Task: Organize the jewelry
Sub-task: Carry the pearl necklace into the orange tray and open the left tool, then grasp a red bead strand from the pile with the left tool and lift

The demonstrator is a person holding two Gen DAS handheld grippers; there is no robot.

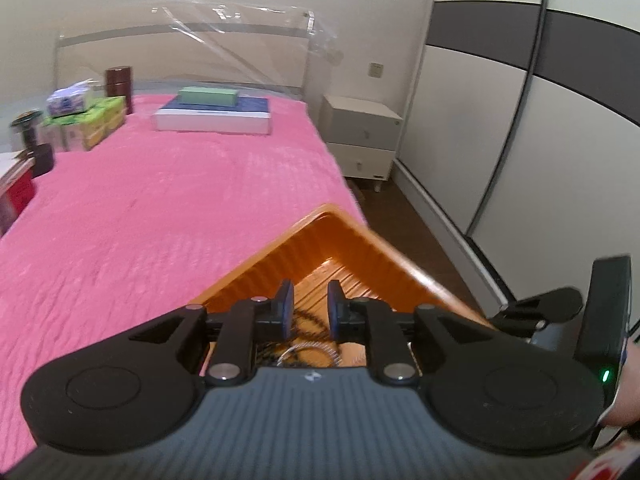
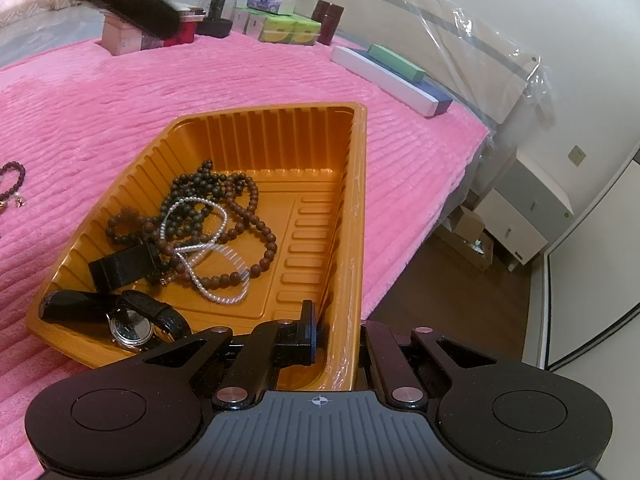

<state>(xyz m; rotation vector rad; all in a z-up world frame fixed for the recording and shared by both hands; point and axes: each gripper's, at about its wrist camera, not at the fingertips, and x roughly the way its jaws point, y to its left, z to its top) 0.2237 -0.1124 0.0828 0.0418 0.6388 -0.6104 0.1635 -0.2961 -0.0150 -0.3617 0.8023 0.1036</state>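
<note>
Pink ribbed plush covers the bed, which carries everything here. Its headboard is wrapped in clear plastic film; beyond stand a white bedside cabinet, a wardrobe with grey bands and a brown wood floor.

The orange plastic tray lies near the bed's edge. In it sit dark bead bracelets, a pearl strand, a black band and a wristwatch, all tangled toward the near-left end. Another dark bead bracelet lies apart on the cover, cut off by the frame's left edge.

The right tool straddles the tray's near right wall: one finger is inside, the other is hidden behind the rim, so a firm clamp cannot be confirmed. The left tool hovers over the tray's corner, its blue-padded fingers a small gap apart, nothing between them; beads and a strand show dimly below its body.

Along the far side stand boxes: green cartons, a tissue pack, dark red canisters, a green box atop a flat white-and-navy box. Their printing is too blurred to read. A dark blurred shape crosses the right view's top-left corner.
</note>
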